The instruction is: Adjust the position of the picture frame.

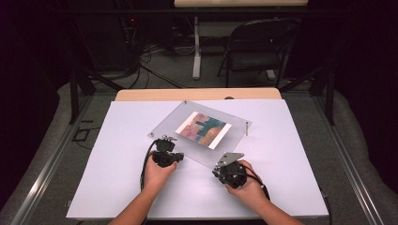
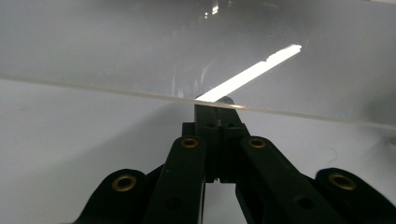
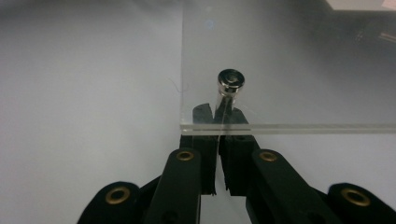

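Note:
A clear acrylic plate (image 1: 169, 126) with a colourful picture (image 1: 203, 129) inside it lies at an angle on the white board (image 1: 117, 187). My left gripper (image 1: 164, 140) is at the plate's near-left edge. In the left gripper view its jaws are shut, and the left gripper (image 2: 219, 105) has its tips right at the plate's edge (image 2: 116, 92). My right gripper (image 1: 224, 161) is at the plate's near corner. There the right gripper (image 3: 219, 114) reaches under the plate (image 3: 303, 84), its jaws closed on the stem of a metal standoff (image 3: 231, 80).
Another metal standoff (image 1: 246, 127) stands at the plate's right corner. The wooden table edge (image 1: 197, 94) runs behind the board. Beyond it are a folding chair (image 1: 258, 47), a table leg (image 1: 196, 51) and cables on the floor.

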The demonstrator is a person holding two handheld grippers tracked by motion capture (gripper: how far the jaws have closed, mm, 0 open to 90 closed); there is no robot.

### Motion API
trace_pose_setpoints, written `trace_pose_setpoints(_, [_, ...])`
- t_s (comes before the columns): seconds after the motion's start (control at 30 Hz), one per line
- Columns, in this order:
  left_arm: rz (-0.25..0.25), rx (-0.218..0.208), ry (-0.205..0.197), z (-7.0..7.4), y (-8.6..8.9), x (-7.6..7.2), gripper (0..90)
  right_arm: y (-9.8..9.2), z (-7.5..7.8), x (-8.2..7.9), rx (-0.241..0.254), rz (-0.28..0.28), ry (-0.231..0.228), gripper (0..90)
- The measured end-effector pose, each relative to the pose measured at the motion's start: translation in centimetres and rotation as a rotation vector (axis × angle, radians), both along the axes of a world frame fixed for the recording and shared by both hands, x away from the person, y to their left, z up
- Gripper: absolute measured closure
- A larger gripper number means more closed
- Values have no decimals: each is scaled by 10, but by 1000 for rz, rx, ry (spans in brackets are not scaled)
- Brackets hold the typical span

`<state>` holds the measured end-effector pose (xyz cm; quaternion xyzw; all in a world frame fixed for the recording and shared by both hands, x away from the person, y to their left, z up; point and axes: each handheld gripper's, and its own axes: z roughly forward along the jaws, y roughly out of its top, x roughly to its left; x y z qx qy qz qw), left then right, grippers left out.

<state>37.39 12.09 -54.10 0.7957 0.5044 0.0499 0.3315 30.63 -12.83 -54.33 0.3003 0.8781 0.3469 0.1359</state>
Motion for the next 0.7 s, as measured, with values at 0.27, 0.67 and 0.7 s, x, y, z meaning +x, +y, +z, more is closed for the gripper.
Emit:
trace_pose_setpoints(0.27, [31, -14, 14, -4, 17, 8, 900, 28, -4, -4, 12, 23, 14, 858])
trace_pose_setpoints(0.67, [82, -50, -1, -8, 38, 9, 877, 56, -6, -3, 41, 62, 34, 850])
trace_pose_setpoints(0.7, [80, -57, -1, -8, 37, 7, 862, 55, -6, -2, 52, 69, 38, 831])
